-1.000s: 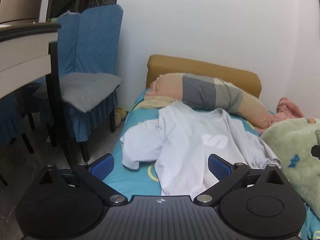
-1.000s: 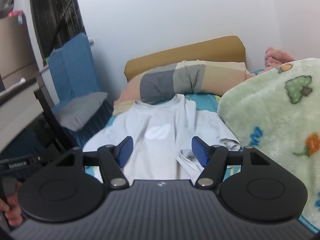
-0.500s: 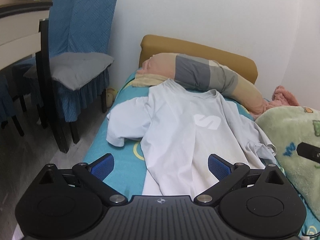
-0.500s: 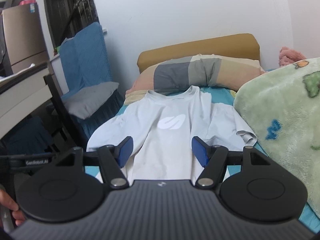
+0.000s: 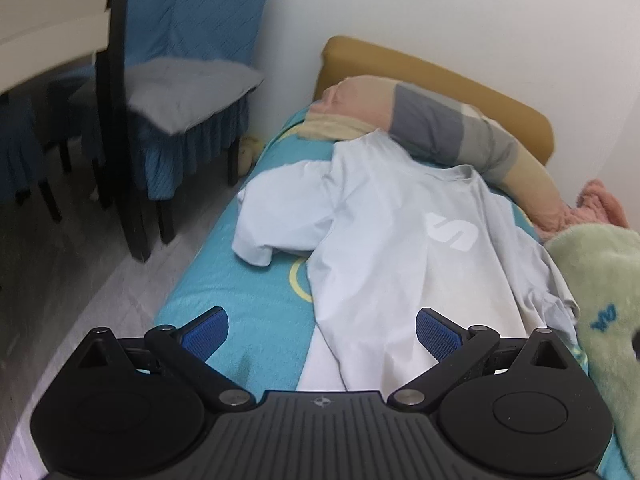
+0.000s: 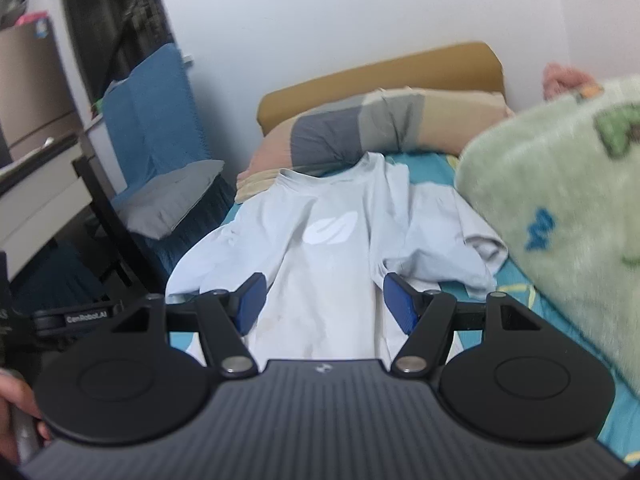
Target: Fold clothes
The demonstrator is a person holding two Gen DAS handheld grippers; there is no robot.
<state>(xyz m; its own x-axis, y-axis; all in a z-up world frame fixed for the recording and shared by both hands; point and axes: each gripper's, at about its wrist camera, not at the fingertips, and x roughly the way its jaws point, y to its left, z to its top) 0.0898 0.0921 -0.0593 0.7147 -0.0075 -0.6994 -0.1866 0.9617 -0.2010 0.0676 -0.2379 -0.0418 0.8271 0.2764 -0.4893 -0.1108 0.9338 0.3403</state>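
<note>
A teal bed sheet [image 5: 256, 304] fills the lower middle of both views, with a mustard headboard [image 5: 432, 68] and a striped bolster pillow [image 5: 444, 128] against the white wall. A blue-covered chair [image 5: 188, 80] stands at upper left; a green fleece blanket [image 6: 560, 208] lies at right. The pale T-shirt [image 5: 400, 240] lies spread face up at centre, with a white logo on its chest. The left gripper [image 5: 322, 334] and right gripper [image 6: 323, 300] are both spread wide and hold nothing. Small lettering on the left gripper [image 6: 86, 316], at the right wrist view's lower left, is too blurred to read.
</note>
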